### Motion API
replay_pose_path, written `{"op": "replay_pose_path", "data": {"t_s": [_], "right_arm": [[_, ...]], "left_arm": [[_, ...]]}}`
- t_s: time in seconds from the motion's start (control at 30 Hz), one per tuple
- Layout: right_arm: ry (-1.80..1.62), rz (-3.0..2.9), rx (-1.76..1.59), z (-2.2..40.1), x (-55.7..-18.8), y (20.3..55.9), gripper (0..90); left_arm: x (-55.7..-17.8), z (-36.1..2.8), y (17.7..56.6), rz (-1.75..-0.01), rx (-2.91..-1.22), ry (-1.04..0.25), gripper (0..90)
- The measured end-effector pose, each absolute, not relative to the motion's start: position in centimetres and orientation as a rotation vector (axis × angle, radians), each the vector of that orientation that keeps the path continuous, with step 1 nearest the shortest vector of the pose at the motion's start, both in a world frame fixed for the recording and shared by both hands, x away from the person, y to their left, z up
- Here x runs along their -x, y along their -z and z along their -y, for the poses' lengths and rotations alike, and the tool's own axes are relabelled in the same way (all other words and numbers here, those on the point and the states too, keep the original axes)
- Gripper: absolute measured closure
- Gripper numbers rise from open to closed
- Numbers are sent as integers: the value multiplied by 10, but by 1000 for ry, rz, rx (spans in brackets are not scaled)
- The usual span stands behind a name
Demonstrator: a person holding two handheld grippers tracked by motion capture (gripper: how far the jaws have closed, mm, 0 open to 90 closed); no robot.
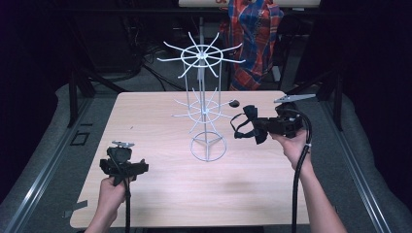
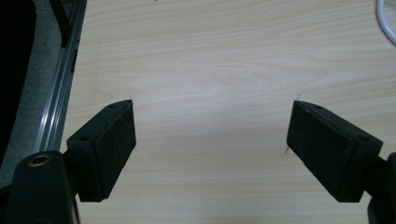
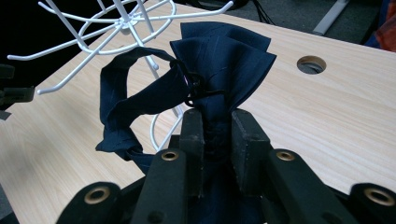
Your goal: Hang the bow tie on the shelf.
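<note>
Two grippers work over a pale wood bench (image 1: 160,204). From the high view, the right gripper (image 1: 260,127) holds a dark navy bow tie (image 1: 245,125) near the bench's right edge, just beside a white wire rack (image 1: 204,104) at the centre; the left gripper (image 1: 127,167) idles toward the near left corner. Dark floor and a plaid cloth (image 1: 255,34) lie beyond the far edge.

In the left gripper view, jaws stand wide over bare wood.

In the right gripper view, jaws pinch the tie's knot; its strap loop (image 3: 123,109) hangs open, so I'd guide that loop squarely over a wire hook (image 3: 42,88).
</note>
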State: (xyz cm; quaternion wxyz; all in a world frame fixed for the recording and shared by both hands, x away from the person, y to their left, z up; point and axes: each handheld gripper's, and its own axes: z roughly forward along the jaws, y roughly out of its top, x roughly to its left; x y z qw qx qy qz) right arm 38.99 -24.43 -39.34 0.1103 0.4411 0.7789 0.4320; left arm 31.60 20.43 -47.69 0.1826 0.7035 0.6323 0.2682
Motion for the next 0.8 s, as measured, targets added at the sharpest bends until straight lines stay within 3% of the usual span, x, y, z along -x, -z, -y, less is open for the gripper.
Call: {"op": "replay_pose_path", "data": {"t_s": [0.8], "right_arm": [[-1223, -2295, -1419, 226, -411, 418, 761]], "left_arm": [[-316, -203, 478, -1780, -2001, -746, 160]]}}
